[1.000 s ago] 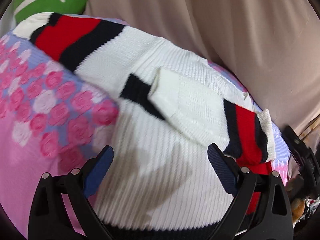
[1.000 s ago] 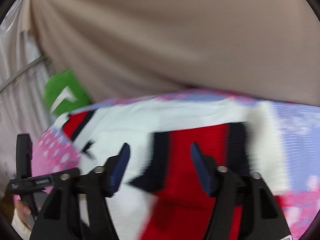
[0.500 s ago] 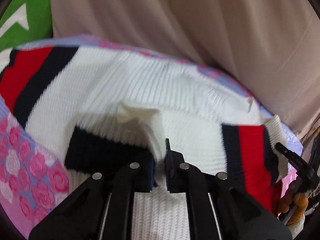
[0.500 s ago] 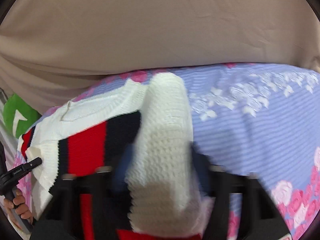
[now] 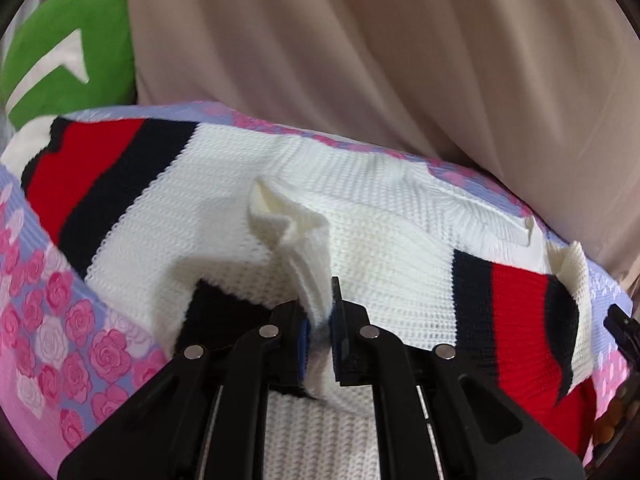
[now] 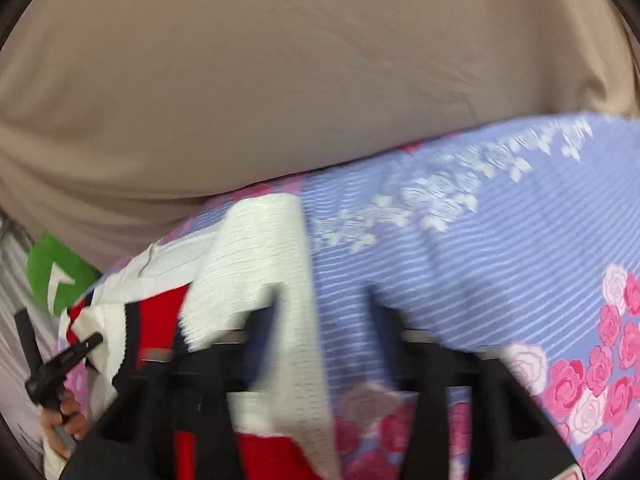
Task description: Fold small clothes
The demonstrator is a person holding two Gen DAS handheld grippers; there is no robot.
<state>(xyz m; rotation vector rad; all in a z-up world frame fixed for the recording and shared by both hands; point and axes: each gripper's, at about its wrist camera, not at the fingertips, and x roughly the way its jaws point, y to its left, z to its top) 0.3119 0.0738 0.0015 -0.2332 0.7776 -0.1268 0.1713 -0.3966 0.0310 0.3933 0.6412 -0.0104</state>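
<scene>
We see a white knitted sweater (image 5: 224,216) with red and black bands lying spread on a bedsheet (image 5: 48,336) printed with pink roses on lilac and pink. Behind it hangs a beige curtain (image 5: 400,60), and a green cushion (image 5: 68,48) sits at the far left corner.

Our left tongs (image 5: 318,320) are pressed together on the white cuff (image 5: 296,232) of a sleeve folded over the sweater's middle; the knit bunches up between the fingers.

In the right wrist view, much blurred, our right tongs (image 6: 320,320) stand spread, their jaws having just been opening. The sweater's other white cuff (image 6: 256,264) lies over the left finger and drapes between the two, pressed by neither. The bare striped sheet lies to the right of it. At the far left edge of that view, a hand (image 6: 60,416) holds the handle of the left tongs.
</scene>
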